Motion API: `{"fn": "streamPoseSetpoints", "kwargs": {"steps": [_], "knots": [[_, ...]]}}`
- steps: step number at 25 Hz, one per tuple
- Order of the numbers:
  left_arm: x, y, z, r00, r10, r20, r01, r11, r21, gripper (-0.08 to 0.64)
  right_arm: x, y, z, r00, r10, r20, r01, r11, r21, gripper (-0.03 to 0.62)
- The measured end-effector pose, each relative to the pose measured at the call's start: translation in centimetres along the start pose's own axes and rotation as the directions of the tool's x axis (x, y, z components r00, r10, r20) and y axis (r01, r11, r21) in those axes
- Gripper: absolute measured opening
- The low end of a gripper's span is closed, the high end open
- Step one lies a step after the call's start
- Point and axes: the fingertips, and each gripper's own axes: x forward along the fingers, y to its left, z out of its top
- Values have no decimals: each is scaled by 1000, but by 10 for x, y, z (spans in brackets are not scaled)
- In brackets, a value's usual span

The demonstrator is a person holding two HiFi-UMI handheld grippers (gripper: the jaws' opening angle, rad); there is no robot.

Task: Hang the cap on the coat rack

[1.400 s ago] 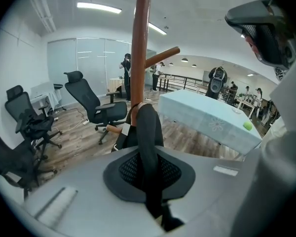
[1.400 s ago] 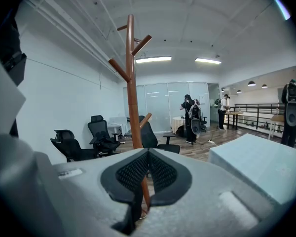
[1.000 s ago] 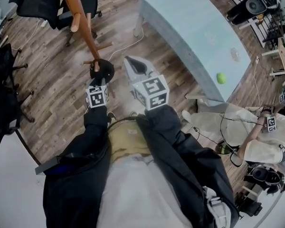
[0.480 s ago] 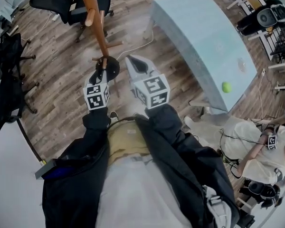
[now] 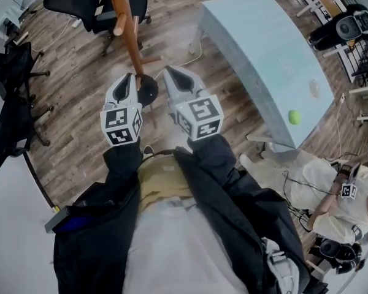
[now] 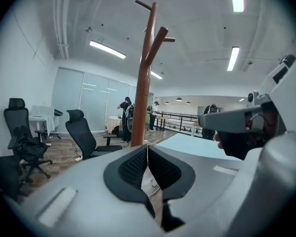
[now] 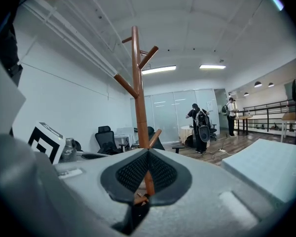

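The black cap hangs on a low peg of the brown wooden coat rack, between my two grippers. My left gripper is just left of the cap. Its jaws are closing, and in the left gripper view the pads meet with nothing between them. My right gripper is just right of the cap, shut and empty. The rack's pole rises straight ahead of both grippers. A dark shape under the right gripper's finger is probably the cap.
A long light-blue table with a green ball stands to the right. Black office chairs stand behind the rack and at the left. A person sits on the floor at the lower right. People stand far off.
The left gripper has lifted toward the camera and drawn beside the cap, and its jaws have closed. The cap stays on the peg. The right gripper has hardly moved.
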Motion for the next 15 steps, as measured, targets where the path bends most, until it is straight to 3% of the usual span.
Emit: {"fn": "streamPoseSetpoints", "kwargs": {"steps": [7,15], "knots": [[-9,-12,42,997,-13,79,13,1000,-2,0,2,-4,14,998,-22,55,23,1000,-10,-3],[-14,-17,61,993,-22,114,22,1000,7,0,6,-1,22,995,-24,101,27,999,-22,-8]]}}
